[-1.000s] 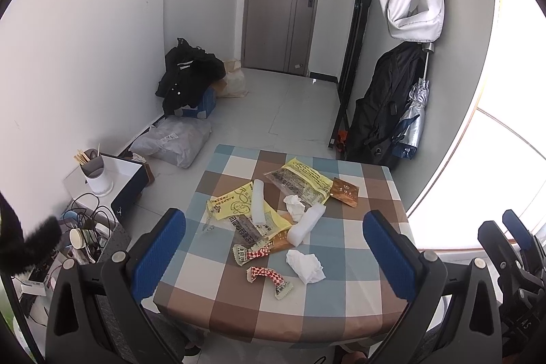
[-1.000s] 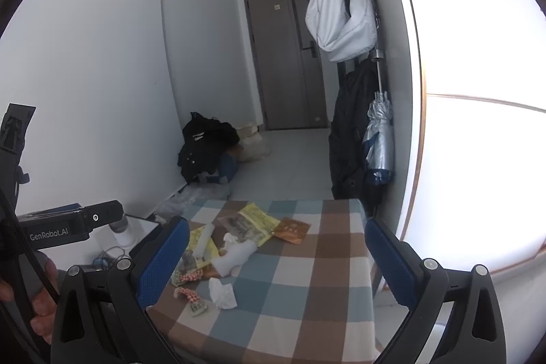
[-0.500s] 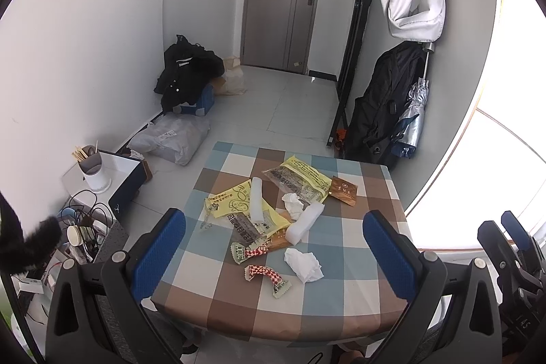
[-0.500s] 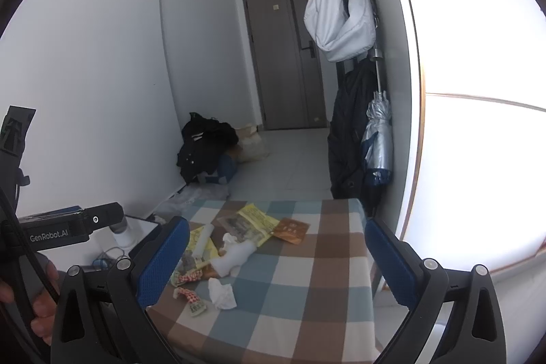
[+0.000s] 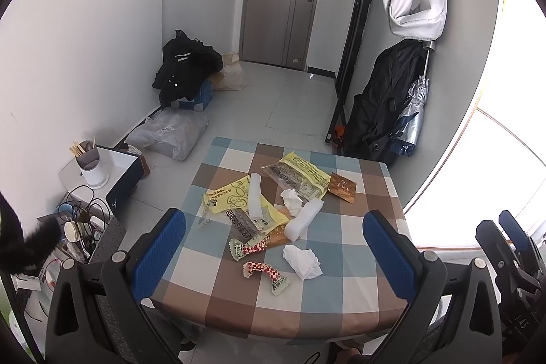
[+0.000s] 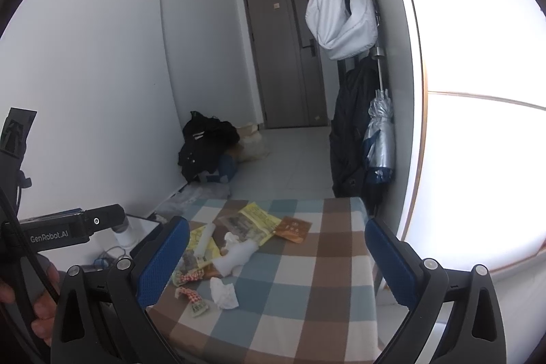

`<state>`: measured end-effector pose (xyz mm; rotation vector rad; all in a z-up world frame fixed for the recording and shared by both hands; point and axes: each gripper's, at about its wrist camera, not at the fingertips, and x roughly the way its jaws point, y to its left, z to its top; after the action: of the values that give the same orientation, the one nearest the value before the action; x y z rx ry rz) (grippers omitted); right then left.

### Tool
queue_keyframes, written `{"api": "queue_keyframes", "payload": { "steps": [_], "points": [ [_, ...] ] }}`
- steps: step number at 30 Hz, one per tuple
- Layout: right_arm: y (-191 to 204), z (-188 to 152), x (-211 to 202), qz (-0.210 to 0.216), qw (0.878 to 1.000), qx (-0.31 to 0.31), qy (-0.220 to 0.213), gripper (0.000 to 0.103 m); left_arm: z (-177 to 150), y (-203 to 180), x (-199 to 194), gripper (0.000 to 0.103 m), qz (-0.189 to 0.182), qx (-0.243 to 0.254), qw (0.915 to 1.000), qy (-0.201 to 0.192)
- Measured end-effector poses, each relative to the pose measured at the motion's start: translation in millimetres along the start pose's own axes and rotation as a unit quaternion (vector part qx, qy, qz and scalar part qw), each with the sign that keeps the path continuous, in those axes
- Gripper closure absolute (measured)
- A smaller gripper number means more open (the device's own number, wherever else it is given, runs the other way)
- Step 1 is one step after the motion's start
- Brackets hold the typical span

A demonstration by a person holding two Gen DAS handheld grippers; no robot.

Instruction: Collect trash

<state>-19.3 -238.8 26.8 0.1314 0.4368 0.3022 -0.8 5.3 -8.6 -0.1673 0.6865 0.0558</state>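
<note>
Little has shifted since a second ago: both claws still hang above the near edge of the checked table [image 5: 344,289]. From the left wrist, the left claw [image 5: 274,256] stands wide apart, holding nothing, and the trash lies between its blue ribbed pads: two crumpled tissues, one [image 5: 303,261] nearest, two white foam pieces [image 5: 303,219], glossy wrappers [image 5: 264,275]. Only this view shows the cup of sticks [image 5: 89,164]. From the right wrist, the right claw [image 6: 274,265] is likewise spread and empty, the litter ahead to its left, beside its left pad.
</note>
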Motion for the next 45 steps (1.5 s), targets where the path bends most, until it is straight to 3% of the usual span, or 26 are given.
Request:
{"api": "queue_keyframes", "payload": {
  "steps": [4, 12, 18, 28, 37, 40, 45],
  "points": [
    [0.9, -0.5, 0.0, 0.02, 1.0, 0.004, 0.004, 0.0, -0.4, 0.3, 0.8, 0.001, -0.003, -0.001, 1.0, 0.003],
    [2.4, -2.1, 7.0, 0.015, 1.0, -0.001, 0.008, 0.0, 0.9, 5.4, 7.6, 0.001, -0.001, -0.001, 0.9999, 0.01],
    [2.4, -4.1, 26.8, 0.023, 0.999, -0.003, 0.039, 0.0, -1.6, 18.1, 36.0, 0.001, -0.005, -0.01, 0.9978, 0.065],
    [-1.0, -13.9, 72.0, 0.036, 0.993, 0.024, 0.111, 0.0, -16.2, 49.3, 97.5, 0.003, -0.05, -0.055, 0.9794, 0.188],
    [-15.3, -31.9, 107.2, 0.018, 0.979, 0.063, 0.191, 0.0, -49.3, 50.0, 134.2, 0.014, -0.05, -0.034, 0.962, 0.266],
    [-16.2, -36.5, 114.4, 0.022, 0.975, 0.062, 0.212, 0.0, -55.2, 45.5, 141.8, 0.016, -0.063, -0.028, 0.9557, 0.286],
    [-17.4, -41.7, 119.0, 0.02, 0.972, 0.058, 0.228, 0.0, -57.5, 43.4, 149.6, 0.016, -0.063, -0.031, 0.9539, 0.292]
  ]
}}
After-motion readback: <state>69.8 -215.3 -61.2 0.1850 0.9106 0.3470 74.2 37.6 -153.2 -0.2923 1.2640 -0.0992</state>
